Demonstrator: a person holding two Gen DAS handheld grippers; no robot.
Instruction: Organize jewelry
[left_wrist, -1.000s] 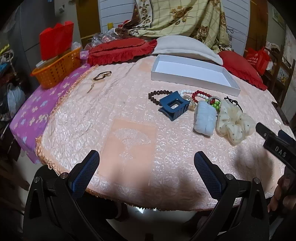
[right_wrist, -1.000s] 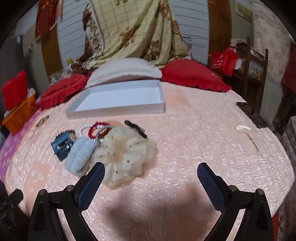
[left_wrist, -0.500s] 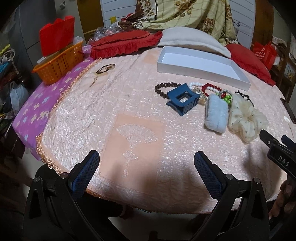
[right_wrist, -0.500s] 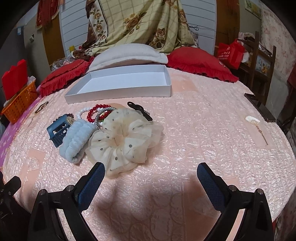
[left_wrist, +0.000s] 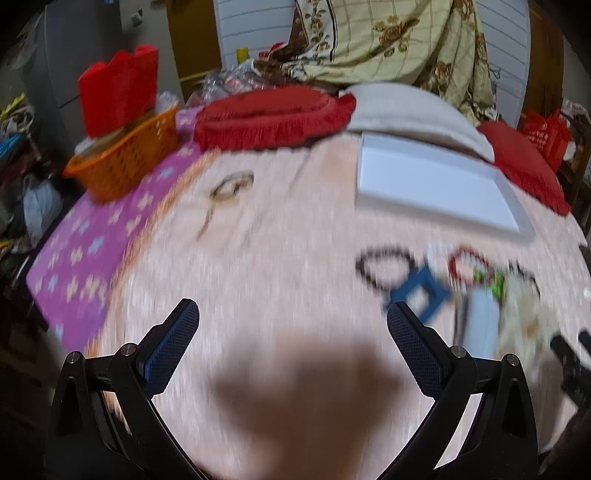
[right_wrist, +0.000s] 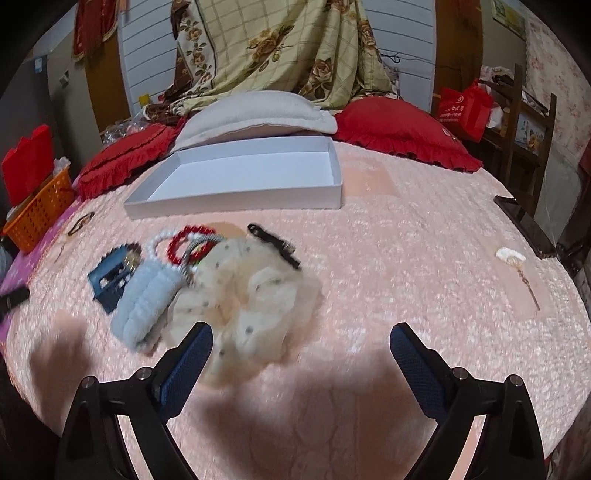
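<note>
A heap of accessories lies on the pink quilted bed. It holds a cream dotted scrunchie (right_wrist: 255, 295), a light blue fluffy band (right_wrist: 146, 301), a blue claw clip (right_wrist: 109, 282), red beads (right_wrist: 188, 240), white pearls (right_wrist: 159, 240) and a black hair clip (right_wrist: 273, 242). In the blurred left wrist view I make out the dark bead bracelet (left_wrist: 384, 267) and the blue claw clip (left_wrist: 421, 291). An empty white box (right_wrist: 240, 177) sits behind the heap. My right gripper (right_wrist: 301, 336) is open just in front of the scrunchie. My left gripper (left_wrist: 291, 314) is open, left of the heap.
An orange basket (left_wrist: 125, 158) stands at the far left on a purple cloth. Red cushions (right_wrist: 399, 129) and a grey pillow (right_wrist: 255, 114) line the back. A hair tie (left_wrist: 231, 184) lies left of the box. A small white shell pendant (right_wrist: 511, 256) lies at right near a dark phone (right_wrist: 526, 229).
Both grippers have moved forward over the bed toward the heap. The left view has swung and blurred. The right gripper's left finger now reaches the near edge of the scrunchie.
</note>
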